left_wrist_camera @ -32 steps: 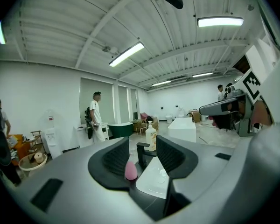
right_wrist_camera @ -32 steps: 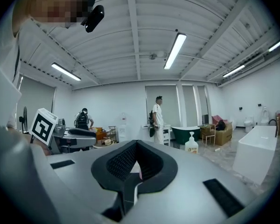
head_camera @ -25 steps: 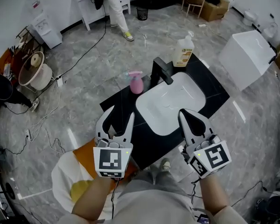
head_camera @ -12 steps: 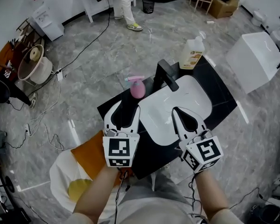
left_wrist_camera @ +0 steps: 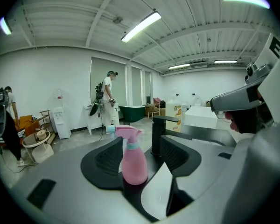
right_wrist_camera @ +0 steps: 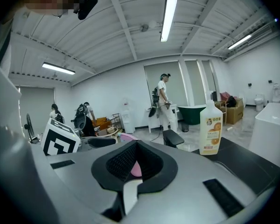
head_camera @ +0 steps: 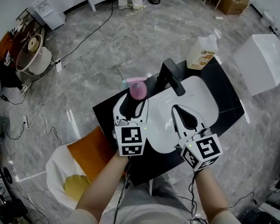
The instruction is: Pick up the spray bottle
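Pink spray bottle point(head_camera: 138, 90) stands between the open jaws of my left gripper point(head_camera: 133, 102).

From my station I see the bottle upright on the black counter point(head_camera: 226, 94), at the left edge of the white basin point(head_camera: 203, 99) and near the black faucet point(head_camera: 171, 74). The left jaws stand apart, one on each side of the bottle, and have just been opening wider; the pads do not press on it (a gap shows on both sides in the left gripper view). My right gripper point(head_camera: 178, 110) hangs over the basin, jaws together, with nothing between them.
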